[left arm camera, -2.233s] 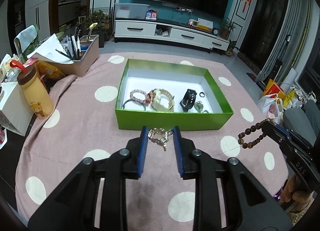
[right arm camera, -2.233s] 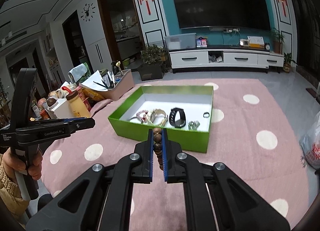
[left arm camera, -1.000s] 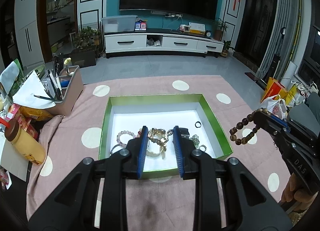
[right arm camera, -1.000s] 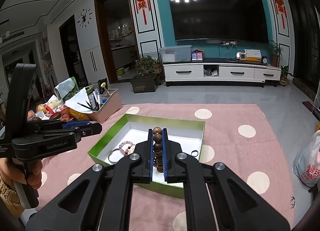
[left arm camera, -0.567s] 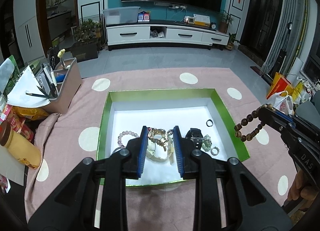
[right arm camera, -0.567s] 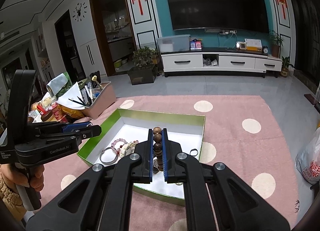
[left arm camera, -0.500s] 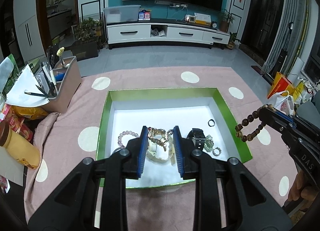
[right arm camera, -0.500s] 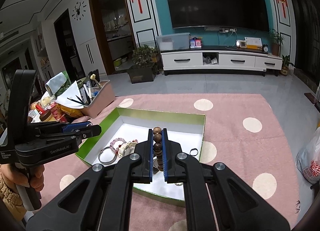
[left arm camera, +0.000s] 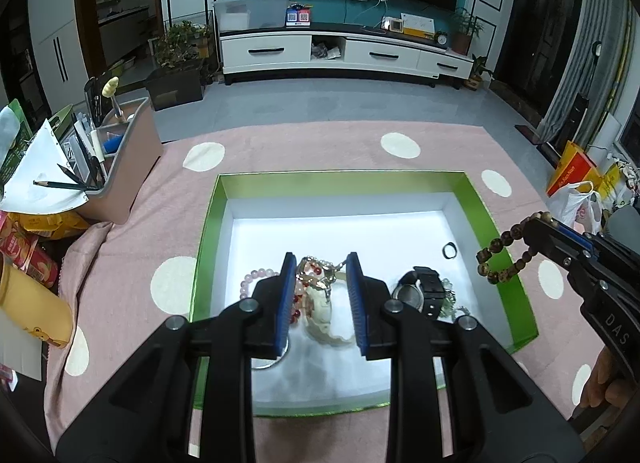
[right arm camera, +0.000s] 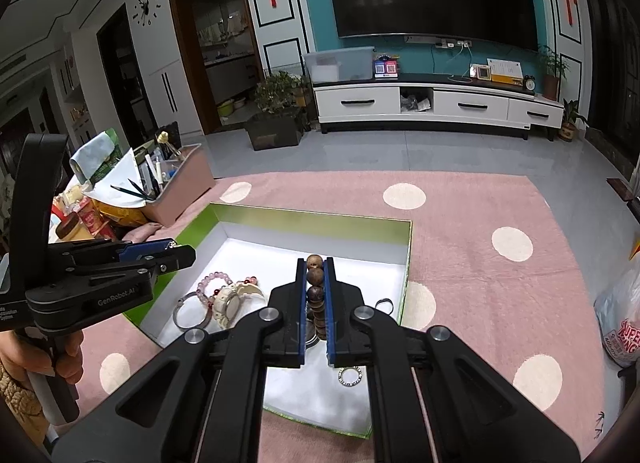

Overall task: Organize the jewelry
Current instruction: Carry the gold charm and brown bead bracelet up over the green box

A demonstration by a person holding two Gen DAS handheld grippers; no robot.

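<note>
Brown wooden beads of a bracelet (right arm camera: 315, 283) are clamped between the blue pads of the right tool (right arm camera: 315, 301), whose jaws are closed on the strand. In the right wrist view the beads are stacked in a line running along the fingers, away from the camera. In the left wrist view the same bead bracelet (left arm camera: 505, 249) is seen as a loop hanging from the tip of the right tool (left arm camera: 538, 231), above the right rim of the green box (left arm camera: 486, 215).

A gold-coloured chain piece (left arm camera: 318, 273) is held between the pads of the left tool (left arm camera: 320, 275), whose jaws are partly apart around it; it hangs over the white floor of the box. In the right wrist view only a small glint of this piece shows at the tip of the left tool (right arm camera: 176, 249).

Compared with 2.2 s ago, when both tools were short of the near wall, they are now carried over the box's interior, and the box fills more of each view.

Lying in the box are a pink bead bracelet (left arm camera: 256, 281), a cream watch (right arm camera: 230, 301), a black watch (left arm camera: 420, 289) and a small dark ring (left arm camera: 449, 251). A thin metal bangle (right arm camera: 193, 309) and a small sparkly ring (right arm camera: 350, 376) are plainly seen only from the right wrist. The box sits on a pink polka-dot cloth (left arm camera: 320, 143).
</note>
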